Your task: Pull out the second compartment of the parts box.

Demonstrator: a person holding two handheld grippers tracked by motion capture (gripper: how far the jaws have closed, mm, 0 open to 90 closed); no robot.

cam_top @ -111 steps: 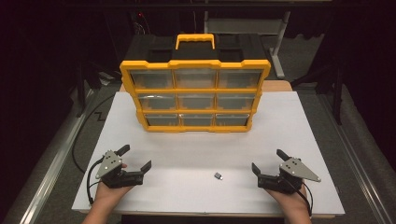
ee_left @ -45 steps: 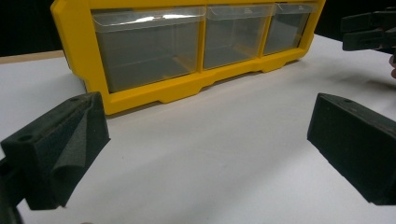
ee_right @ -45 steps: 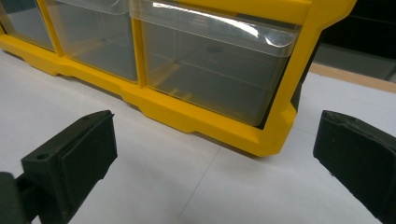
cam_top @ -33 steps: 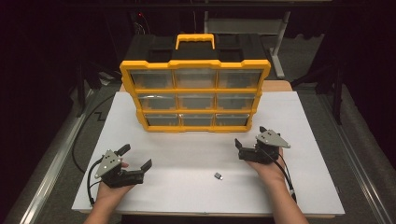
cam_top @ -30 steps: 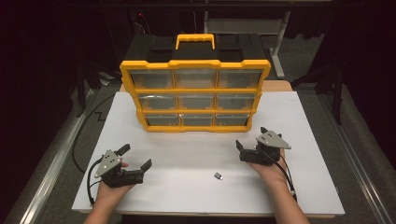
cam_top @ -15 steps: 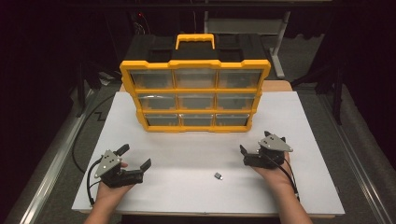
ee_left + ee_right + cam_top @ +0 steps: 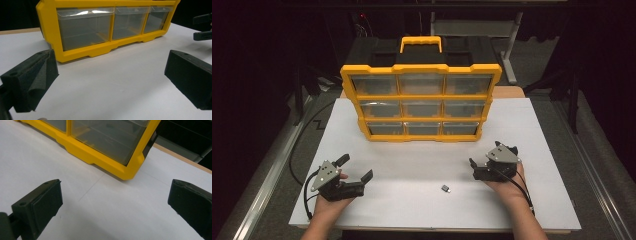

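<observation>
A yellow organizer [image 7: 421,101] with a black top, a yellow handle and nine clear drawers stands at the back middle of the white table. A small grey piece [image 7: 445,188] lies on the table near the front, right of centre. My left gripper [image 7: 355,167] rests at the front left, open, nothing between its jaws. My right gripper [image 7: 491,156] sits open at the front right, just right of the small piece. The left gripper view faces the organizer's bottom row [image 7: 85,30] past the left gripper [image 7: 110,75]. The right gripper [image 7: 116,192] looks at the organizer's lower right corner [image 7: 126,171].
The white table top [image 7: 532,130] ends in a wooden strip behind the organizer. Dark floor and metal rails run along both sides. A black cable [image 7: 304,145] trails off the left edge. The other gripper [image 7: 203,26] shows far right in the left gripper view.
The right gripper went from the front edge forward toward the organizer, then drifted slightly back and down over the last second. The left gripper and the small piece stayed put.
</observation>
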